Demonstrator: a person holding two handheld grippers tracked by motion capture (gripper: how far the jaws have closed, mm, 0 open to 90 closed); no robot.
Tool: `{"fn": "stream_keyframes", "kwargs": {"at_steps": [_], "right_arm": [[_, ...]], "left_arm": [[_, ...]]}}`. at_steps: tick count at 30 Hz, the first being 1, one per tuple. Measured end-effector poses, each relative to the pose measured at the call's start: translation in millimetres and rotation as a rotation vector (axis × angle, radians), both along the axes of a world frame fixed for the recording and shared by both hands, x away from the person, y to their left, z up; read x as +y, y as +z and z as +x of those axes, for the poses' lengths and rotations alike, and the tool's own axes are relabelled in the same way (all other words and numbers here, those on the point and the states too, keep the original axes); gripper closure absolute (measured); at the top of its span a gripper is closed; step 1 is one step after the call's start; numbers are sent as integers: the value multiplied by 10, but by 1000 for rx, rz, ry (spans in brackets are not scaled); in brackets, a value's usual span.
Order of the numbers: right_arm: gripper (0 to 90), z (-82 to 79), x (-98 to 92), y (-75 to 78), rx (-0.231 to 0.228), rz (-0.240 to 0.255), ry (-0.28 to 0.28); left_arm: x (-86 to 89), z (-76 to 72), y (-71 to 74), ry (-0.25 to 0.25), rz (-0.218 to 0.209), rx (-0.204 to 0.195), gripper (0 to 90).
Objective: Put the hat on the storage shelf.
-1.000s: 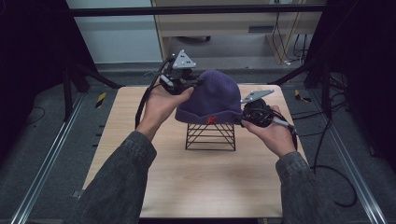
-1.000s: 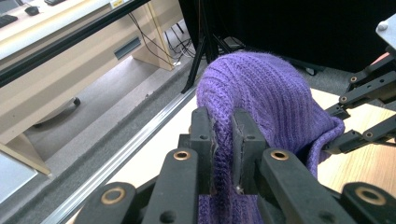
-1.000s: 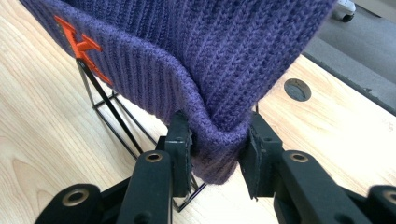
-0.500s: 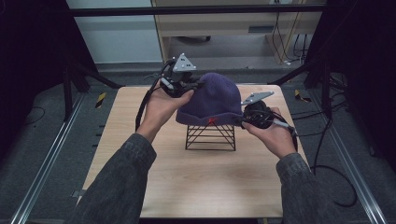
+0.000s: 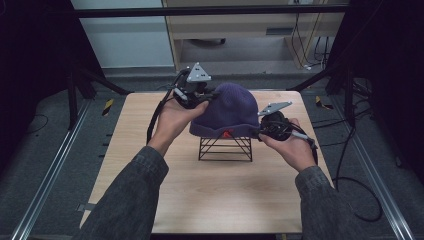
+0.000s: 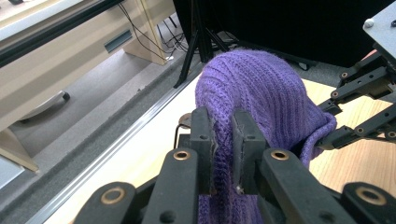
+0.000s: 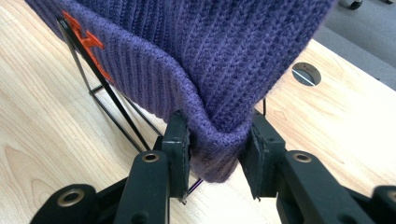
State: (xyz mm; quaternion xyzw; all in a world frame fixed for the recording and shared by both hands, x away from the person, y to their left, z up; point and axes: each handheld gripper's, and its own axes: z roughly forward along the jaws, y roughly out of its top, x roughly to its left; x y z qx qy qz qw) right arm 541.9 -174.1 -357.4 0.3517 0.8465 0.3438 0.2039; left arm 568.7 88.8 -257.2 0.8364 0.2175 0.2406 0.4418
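Gripping purple beanie | left tongs clamp knit | right tongs pinch its folded brim

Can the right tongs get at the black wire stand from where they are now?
Probably not: the right tongs are shut on the hat's cuff, which drapes over the wire stand.

A lab: a wooden table inside a black metal frame, loose cables behind.

No readable text — the orange mark on the purple beanie is perhaps a logo.
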Motion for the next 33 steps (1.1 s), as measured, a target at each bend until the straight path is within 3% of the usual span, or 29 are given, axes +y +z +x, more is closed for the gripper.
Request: {"fn": "stream_keyframes", "kwargs": {"at_steps": [33], "right_arm": [[634, -17, 7, -253, 34, -12, -9]], "left_arm": [[-8, -35, -234, -16, 9, 31, 801]]}}
